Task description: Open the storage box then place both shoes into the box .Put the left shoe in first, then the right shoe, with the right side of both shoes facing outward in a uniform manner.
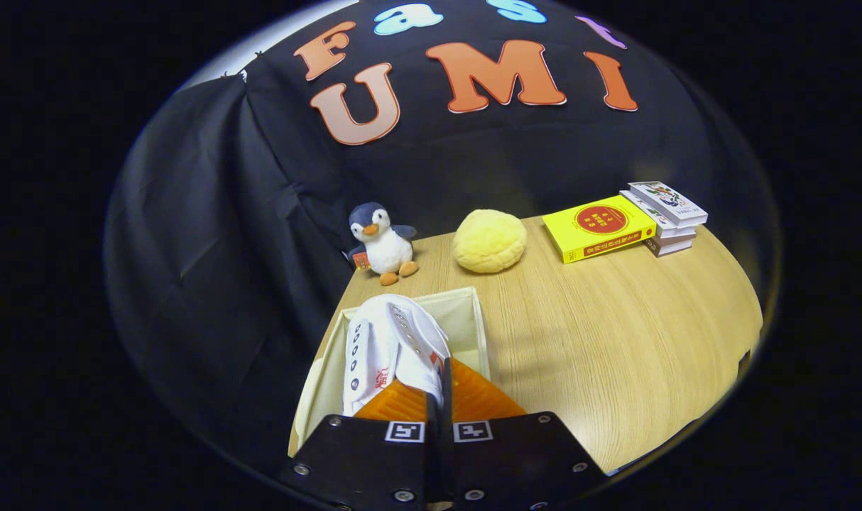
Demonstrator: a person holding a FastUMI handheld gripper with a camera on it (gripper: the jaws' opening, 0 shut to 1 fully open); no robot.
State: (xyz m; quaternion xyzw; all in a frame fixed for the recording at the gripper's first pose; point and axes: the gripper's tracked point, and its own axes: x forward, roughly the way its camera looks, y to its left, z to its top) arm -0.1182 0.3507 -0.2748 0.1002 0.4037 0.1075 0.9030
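1. Gripper view first: I see my gripper [438, 380] with its two fingers drawn nearly together, only a thin slit between them, and they pinch a thin edge of the white shoe [392, 348] near its collar.
2. That shoe sits just ahead of the fingers, lying on its side and over the open storage box [473, 319], a cream fabric bin whose far wall and right wall rise behind and beside the shoe.
3. I can make out a row of eyelets along the shoe's left flank and a second row along its upper ridge (whether this is one shoe or two pressed together, I cannot tell).
4. The box stands at the near left part of the wooden table [615, 341], close to the table's left edge.
5. Beyond the box, at the far left of the table and against the black cloth wall, a plush penguin [383, 241] stands upright.
6. To the right of the penguin rests a round yellow plush cushion [489, 240], apart from the box.
7. Farther right lies a yellow book [598, 227], flat on the table, and just beside it on the right a small stack of books [669, 213].
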